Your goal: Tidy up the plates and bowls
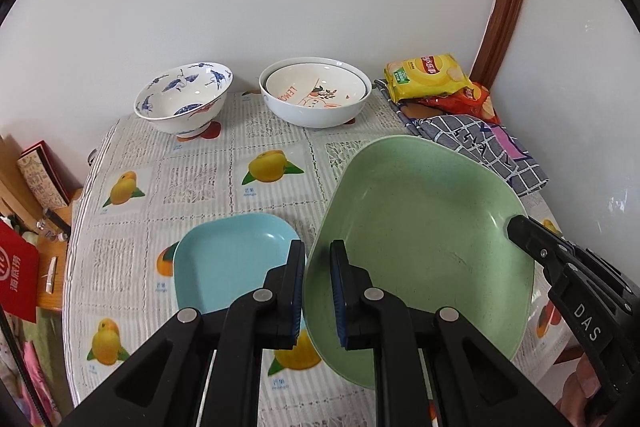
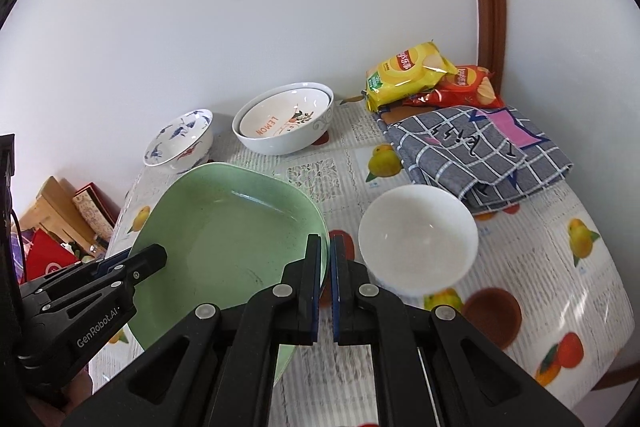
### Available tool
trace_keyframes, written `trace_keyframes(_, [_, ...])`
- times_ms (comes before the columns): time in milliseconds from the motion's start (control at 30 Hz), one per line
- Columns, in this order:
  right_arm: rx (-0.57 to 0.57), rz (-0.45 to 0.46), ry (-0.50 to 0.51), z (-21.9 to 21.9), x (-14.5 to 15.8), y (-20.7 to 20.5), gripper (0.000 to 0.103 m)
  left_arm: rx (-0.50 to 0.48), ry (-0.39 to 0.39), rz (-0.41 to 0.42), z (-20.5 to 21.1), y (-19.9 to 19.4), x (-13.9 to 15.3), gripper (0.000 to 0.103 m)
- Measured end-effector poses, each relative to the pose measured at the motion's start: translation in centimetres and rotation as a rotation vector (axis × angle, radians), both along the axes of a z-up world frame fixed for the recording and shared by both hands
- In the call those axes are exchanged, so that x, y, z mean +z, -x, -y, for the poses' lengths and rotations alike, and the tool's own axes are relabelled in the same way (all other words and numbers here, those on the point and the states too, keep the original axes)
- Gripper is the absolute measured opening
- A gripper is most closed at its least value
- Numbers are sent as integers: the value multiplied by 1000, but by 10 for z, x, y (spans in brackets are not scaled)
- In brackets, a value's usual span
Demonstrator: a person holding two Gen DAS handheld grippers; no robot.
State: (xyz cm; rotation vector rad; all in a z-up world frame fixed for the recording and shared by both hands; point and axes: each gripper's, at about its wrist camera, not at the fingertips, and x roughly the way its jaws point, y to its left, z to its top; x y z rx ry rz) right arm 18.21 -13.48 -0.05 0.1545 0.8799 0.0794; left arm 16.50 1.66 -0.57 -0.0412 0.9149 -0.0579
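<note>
Left gripper [image 1: 318, 291]: jaws pinch the near-left rim of the green plate [image 1: 420, 227], one finger inside the wall and one outside, so the thin edge is clamped across its thickness.
Right gripper [image 2: 325, 291]: jaws pressed nearly together on the opposite rim of the same plate; in the right wrist view the rim sits in the narrow gap between the pads.
Reason for two grips: judged a shared carry. The plate is wide and shallow, and a hold at each side keeps it from swinging down on one edge.
Green plate attitude: tilted, with its far edge higher than the edge at the left jaws. Whether its underside touches the worktop [image 1: 200, 163] cannot be told.
Blue plate [image 1: 232, 259]: flat on the worktop just outside the left jaws, to their left, partly behind one finger. Same squarish form, smaller; judged the likely stacking partner.
White bowl [image 2: 418, 239]: upright, just beyond and right of the right jaws, apart from the green plate.
Nested bowls [image 1: 316, 95]: well ahead of both jaws at the wall; a lemon-print bowl sits inside a larger white one, already grouped.
Blue-patterned bowl [image 1: 184, 99]: alone, left of the nested pair.
Chip bags [image 1: 432, 79] and checked cloth [image 1: 480, 147]: far right, clear of the carry path.
Risk: unequal lift could twist the rim out of one grip.
</note>
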Motion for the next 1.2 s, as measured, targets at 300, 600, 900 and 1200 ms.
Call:
trace_keyframes(300, [-14,23,-2,-4,11,30,4,0,14,25,-5,26,11,13])
trace_keyframes(600, [-25,43,-9,-11,17,41,4,-5,27,39,-14,34,14,13])
trace_keyframes(900, [-20,49,-11,-25,19,40,4,2,32,47,-28,34,16,13])
trace_keyframes(1200, [7,43,-12,-48,14,29,4,34,36,42,-51,32,14,13])
